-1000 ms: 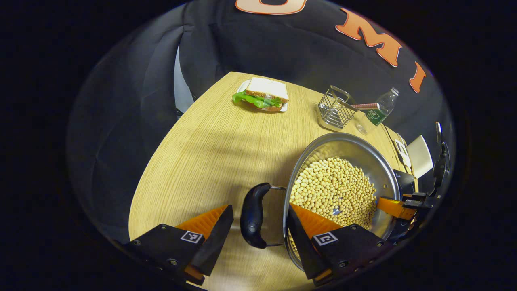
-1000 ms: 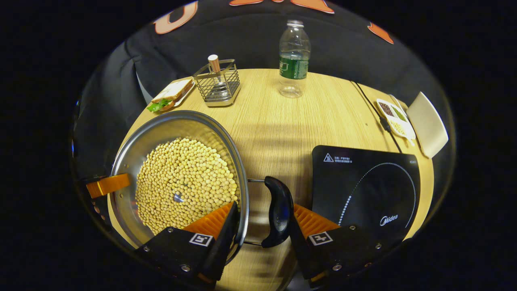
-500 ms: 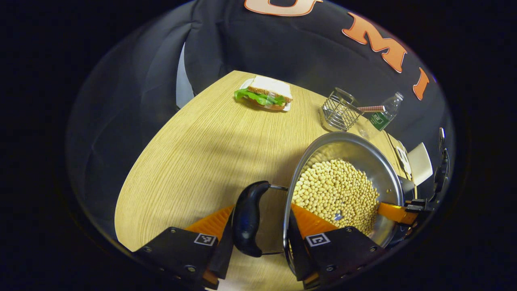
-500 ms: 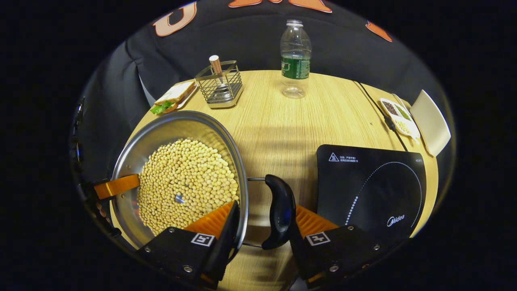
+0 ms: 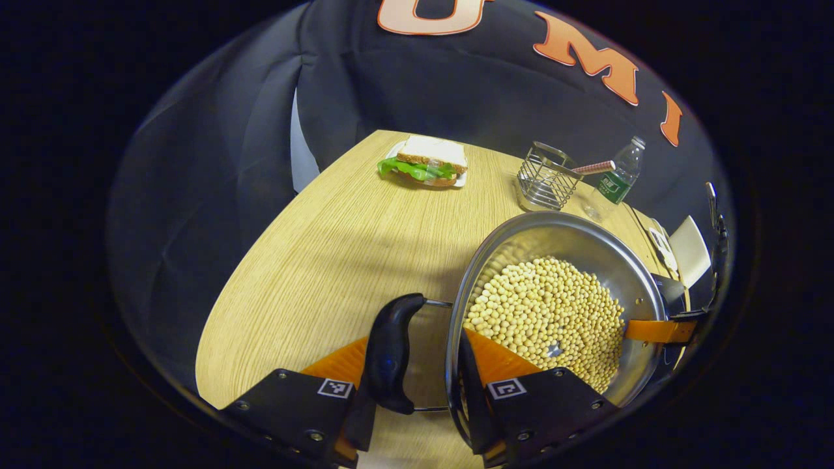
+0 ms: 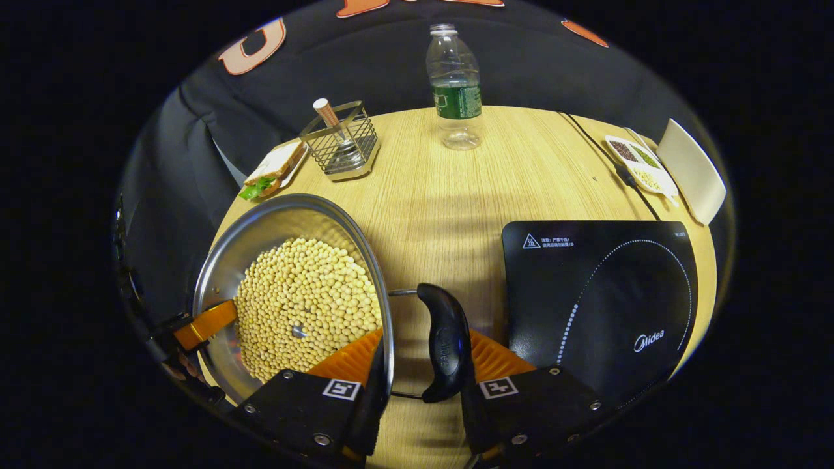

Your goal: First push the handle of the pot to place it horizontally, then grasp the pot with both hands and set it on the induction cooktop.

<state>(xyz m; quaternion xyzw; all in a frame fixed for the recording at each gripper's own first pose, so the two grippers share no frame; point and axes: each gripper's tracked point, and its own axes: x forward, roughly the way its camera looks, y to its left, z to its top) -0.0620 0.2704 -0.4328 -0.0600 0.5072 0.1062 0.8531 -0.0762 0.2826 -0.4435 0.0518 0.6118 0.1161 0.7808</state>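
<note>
A steel pot point(image 5: 554, 225) holding soybeans point(image 5: 547, 312) sits on the wooden table point(image 5: 339, 247). My left gripper point(image 5: 414, 365) is shut on its black left handle point(image 5: 388, 352): one finger presses the handle's outer side, the other reaches over the rim into the pot. In the right gripper view, my right gripper point(image 6: 423, 365) is shut the same way on the pot's point(image 6: 260, 221) right handle point(image 6: 443, 342). The black induction cooktop point(image 6: 599, 293) lies just right of that handle. Each gripper's inner finger shows at the far rim in the other's view.
A sandwich on a plate point(image 6: 270, 169), a wire basket point(image 6: 342, 146) holding a stick and a plastic bottle point(image 6: 456, 91) stand along the table's far side. A cable point(image 6: 606, 163), a small dish of grains point(image 6: 635, 166) and a white board point(image 6: 690, 169) lie beyond the cooktop.
Both grippers have narrowed from open onto the pot's handles, each pinching handle and rim. The right gripper view has shifted a little, and the cooktop now looks closer.
</note>
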